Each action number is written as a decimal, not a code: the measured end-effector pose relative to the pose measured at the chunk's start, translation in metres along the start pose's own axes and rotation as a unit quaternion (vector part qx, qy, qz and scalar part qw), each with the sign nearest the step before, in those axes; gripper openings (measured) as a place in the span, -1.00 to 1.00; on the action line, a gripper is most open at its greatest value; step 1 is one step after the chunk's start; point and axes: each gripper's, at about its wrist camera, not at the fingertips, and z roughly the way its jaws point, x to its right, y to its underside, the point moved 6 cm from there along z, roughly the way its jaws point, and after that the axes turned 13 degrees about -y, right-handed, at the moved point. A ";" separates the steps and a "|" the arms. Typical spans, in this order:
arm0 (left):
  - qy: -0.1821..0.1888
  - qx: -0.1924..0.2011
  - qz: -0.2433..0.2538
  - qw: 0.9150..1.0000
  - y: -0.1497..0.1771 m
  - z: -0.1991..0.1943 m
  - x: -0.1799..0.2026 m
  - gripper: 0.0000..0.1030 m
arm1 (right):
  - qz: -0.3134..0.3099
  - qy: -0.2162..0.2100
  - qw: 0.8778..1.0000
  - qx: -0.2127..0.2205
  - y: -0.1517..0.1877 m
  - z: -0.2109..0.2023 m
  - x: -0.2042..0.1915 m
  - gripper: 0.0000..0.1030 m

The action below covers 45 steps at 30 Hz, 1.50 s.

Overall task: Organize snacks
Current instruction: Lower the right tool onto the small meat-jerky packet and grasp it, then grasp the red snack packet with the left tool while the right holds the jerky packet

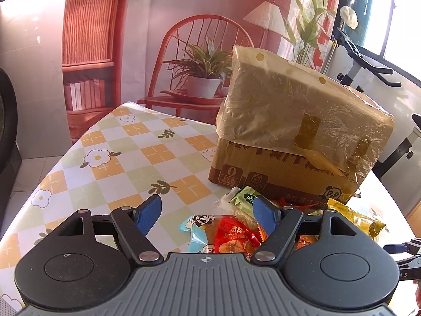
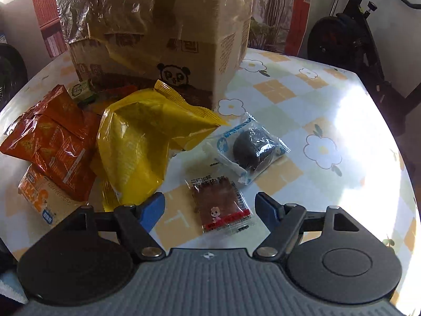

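A cardboard box [image 1: 289,142] with a panda print, its top covered in plastic film, stands on the table; it also shows in the right wrist view [image 2: 168,31]. My left gripper [image 1: 208,208] is open above a red snack packet [image 1: 234,237] and a blue-white packet [image 1: 196,233]; a green packet [image 1: 246,197] lies by the box. My right gripper [image 2: 210,206] is open over a small brown jerky packet [image 2: 221,208]. Ahead lie a clear packet with a dark cake [image 2: 250,147], a yellow bag [image 2: 142,142] and orange bags [image 2: 55,139].
The table [image 1: 126,152] has a checked flower-print cloth. A yellow bag [image 1: 352,216] lies at the right in the left wrist view. An orange-white carton [image 2: 39,197] lies at the left. An exercise bike [image 2: 350,39] stands beyond the table's right edge.
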 end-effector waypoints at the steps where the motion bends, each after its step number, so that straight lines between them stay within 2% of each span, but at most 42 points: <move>1: 0.002 0.000 0.002 1.000 0.001 0.000 0.002 0.52 | -0.007 -0.003 1.000 -0.002 -0.001 0.004 0.002 0.51; 5: 0.006 -0.004 0.011 1.000 0.007 -0.001 0.006 0.51 | -0.030 -0.006 0.999 -0.020 -0.002 0.023 0.009 0.34; 8: 0.008 -0.009 0.014 1.000 0.010 0.000 0.005 0.51 | -0.018 -0.013 1.000 -0.010 0.003 0.025 0.010 0.29; 10: 0.006 -0.013 0.016 1.000 0.013 0.001 0.004 0.51 | -0.018 -0.016 1.000 -0.005 0.007 0.022 0.007 0.20; 12: 0.007 -0.017 0.018 1.000 0.014 0.003 0.006 0.51 | -0.023 -0.020 1.000 0.001 0.011 0.018 0.001 -0.01; 14: 0.009 -0.019 0.022 1.000 0.015 0.003 0.009 0.50 | -0.019 -0.024 1.000 0.005 0.014 0.016 -0.004 -0.13; 17: 0.017 -0.021 0.028 0.999 0.018 0.002 0.015 0.50 | -0.009 -0.043 0.999 0.013 0.018 0.015 -0.015 -0.21; 24: 0.037 -0.030 0.040 0.998 0.021 0.005 0.027 0.49 | -0.004 -0.049 0.998 0.027 0.016 0.021 -0.026 -0.21; 31: 0.089 -0.056 0.068 0.992 0.029 0.027 0.063 0.40 | -0.010 -0.047 0.998 0.028 0.016 0.022 -0.027 -0.21; 33: 0.096 -0.063 0.076 0.990 0.032 0.034 0.071 0.30 | -0.009 -0.046 0.998 0.029 0.016 0.022 -0.027 -0.21; 34: 0.101 -0.056 0.081 0.990 0.032 0.036 0.075 0.30 | -0.009 -0.046 0.998 0.030 0.017 0.022 -0.027 -0.21; 38: 0.122 -0.074 0.083 0.986 0.034 0.047 0.088 0.29 | -0.007 -0.048 0.998 0.035 0.018 0.021 -0.026 -0.21; 45: 0.110 -0.073 0.108 0.985 0.037 0.050 0.100 0.30 | -0.002 -0.048 0.998 0.039 0.017 0.021 -0.025 -0.21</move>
